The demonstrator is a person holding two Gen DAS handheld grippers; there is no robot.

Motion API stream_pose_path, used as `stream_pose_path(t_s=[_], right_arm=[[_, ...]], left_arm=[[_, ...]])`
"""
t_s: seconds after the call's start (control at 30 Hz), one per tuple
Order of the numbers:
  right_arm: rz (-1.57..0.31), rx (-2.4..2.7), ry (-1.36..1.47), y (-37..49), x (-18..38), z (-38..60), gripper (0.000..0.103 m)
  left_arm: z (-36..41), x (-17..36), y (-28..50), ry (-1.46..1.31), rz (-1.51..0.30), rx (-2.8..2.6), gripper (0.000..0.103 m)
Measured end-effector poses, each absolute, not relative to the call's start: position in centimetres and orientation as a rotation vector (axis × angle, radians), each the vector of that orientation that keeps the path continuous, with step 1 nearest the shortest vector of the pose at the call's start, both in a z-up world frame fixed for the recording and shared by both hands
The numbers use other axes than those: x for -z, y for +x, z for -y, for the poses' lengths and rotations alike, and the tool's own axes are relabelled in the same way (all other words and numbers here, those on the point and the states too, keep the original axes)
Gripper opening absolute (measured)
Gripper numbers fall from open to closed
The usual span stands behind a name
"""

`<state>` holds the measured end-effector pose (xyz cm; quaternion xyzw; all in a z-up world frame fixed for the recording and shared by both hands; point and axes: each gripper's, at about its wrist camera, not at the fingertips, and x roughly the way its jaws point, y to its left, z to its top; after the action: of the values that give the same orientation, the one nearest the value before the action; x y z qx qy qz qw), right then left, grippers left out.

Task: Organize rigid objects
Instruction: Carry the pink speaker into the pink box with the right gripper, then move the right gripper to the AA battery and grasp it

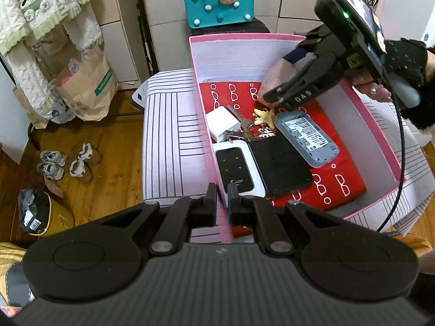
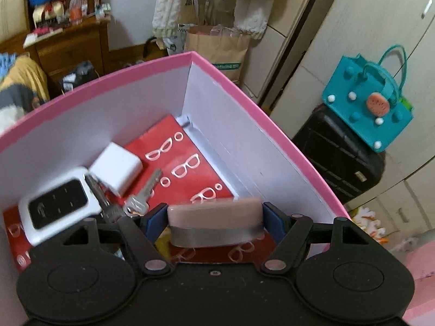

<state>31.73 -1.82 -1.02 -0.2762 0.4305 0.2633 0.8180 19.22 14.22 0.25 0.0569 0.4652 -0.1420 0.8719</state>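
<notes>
A pink box with a red glasses-print liner stands on a striped cover. In it lie a white charger, keys, a white pocket router, a black flat device, a grey device lying label up and a yellow starfish trinket. My left gripper is shut on the box's near wall. My right gripper is shut on a pale pink case and holds it low over the liner near the box's far corner. In the left wrist view that case hangs above the trinket.
A teal bag sits on a black suitcase behind the box. Paper bags and shoes are on the wooden floor at left. A black cable trails from the right gripper across the box's right wall.
</notes>
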Motion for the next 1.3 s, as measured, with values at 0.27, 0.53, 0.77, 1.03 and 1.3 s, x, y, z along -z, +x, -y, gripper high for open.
stream_pose_path(t_s=[0.27, 0.53, 0.77, 1.03, 1.3], right_arm=[[-0.806, -0.538, -0.432, 29.1, -2.0, 5.2, 0.08], [-0.563, -0.522, -0.305, 21.4, -5.1, 10.6, 0.081], [-0.543, -0.438, -0.196, 17.3, -4.2, 16.2, 0.081], [-0.661, -0.358, -0.143, 14.8, -0.8, 20.4, 0.079], [-0.738, -0.407, -0.092, 12.8, 0.8, 22.6, 0.069]], left_arm=[[-13.8, -0.4, 19.4, 0.132, -0.98, 0.286, 0.007], [-13.7, -0.6, 19.5, 0.131, -0.986, 0.272, 0.007], [-13.3, -0.9, 19.4, 0.134, -0.981, 0.249, 0.007], [-12.7, -1.0, 19.3, 0.157, -0.982, 0.222, 0.007], [-12.3, -1.0, 19.3, 0.172, -0.994, 0.199, 0.007]])
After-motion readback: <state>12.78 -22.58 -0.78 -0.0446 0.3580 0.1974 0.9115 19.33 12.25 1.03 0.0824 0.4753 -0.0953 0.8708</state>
